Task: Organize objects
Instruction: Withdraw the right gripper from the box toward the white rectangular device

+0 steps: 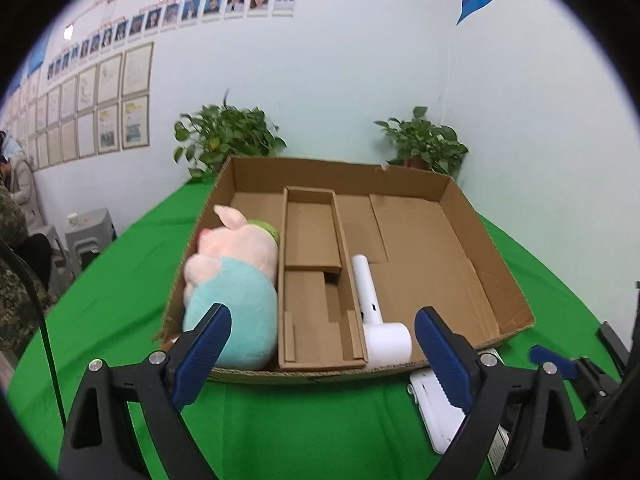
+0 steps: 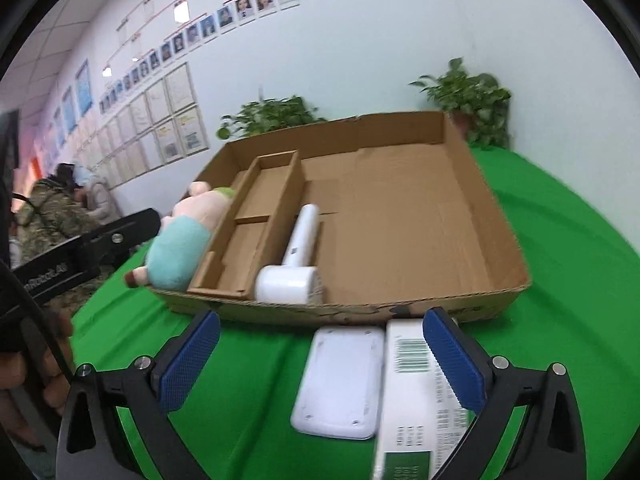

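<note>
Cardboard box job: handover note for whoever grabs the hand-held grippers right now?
Left hand-held gripper: open, empty, facing the box's near edge.
Right hand-held gripper: open, empty, over the two items still on the green cloth.
In the cardboard box: plush pig in the left slot, white hair dryer just right of the empty middle divider.
Left to do: flat white device and white carton with barcode lie side by side outside the box, in front of it. The big right section is free for them.
</note>
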`<action>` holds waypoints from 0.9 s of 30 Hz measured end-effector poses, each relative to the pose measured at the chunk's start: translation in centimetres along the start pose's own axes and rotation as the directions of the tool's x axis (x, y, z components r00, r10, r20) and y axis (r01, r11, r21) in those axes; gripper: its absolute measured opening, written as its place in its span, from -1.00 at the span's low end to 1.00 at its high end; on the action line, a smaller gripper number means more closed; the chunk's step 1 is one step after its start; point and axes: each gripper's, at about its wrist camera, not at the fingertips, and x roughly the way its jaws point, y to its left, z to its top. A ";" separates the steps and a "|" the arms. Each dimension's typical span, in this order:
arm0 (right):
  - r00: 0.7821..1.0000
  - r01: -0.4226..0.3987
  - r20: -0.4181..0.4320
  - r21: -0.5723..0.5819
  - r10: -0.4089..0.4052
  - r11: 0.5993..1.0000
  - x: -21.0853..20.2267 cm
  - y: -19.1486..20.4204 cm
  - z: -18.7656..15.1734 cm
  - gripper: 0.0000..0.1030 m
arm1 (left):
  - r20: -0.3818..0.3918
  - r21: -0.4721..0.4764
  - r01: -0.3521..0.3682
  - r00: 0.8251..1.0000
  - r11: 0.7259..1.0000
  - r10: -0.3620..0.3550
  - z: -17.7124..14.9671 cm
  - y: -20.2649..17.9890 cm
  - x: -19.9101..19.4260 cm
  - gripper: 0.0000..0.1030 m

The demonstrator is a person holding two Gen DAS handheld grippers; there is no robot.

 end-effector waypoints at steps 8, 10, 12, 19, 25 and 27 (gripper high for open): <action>0.948 -0.294 -0.134 -0.023 0.288 0.956 1.0 2.3 -3.1 0.99 | -0.116 -0.014 0.115 0.986 0.993 -0.116 -1.7 0.4 1.6 0.82; 0.935 -0.311 -0.175 0.003 0.307 0.950 1.9 2.6 -4.0 0.99 | -0.153 -0.020 0.160 0.975 0.987 -0.161 -2.2 0.1 2.1 0.82; 0.929 -0.303 -0.216 0.022 0.300 0.953 2.9 2.7 -4.9 0.98 | -0.196 -0.031 0.198 0.960 0.980 -0.201 -2.6 -0.1 2.8 0.82; 0.945 -0.180 -0.279 -0.012 0.169 0.984 4.7 1.7 -5.5 0.98 | -0.303 -0.110 0.299 0.898 0.948 -0.319 -4.1 -1.0 5.1 0.81; 0.954 -0.065 -0.293 -0.019 0.056 0.998 5.1 -0.8 -5.4 0.98 | -0.334 -0.138 0.342 0.867 0.930 -0.368 -4.9 -1.7 6.0 0.80; 0.957 -0.027 -0.288 -0.028 0.018 0.999 5.1 -1.5 -5.3 0.98 | -0.340 -0.145 0.349 0.861 0.926 -0.378 -5.1 -1.8 6.3 0.80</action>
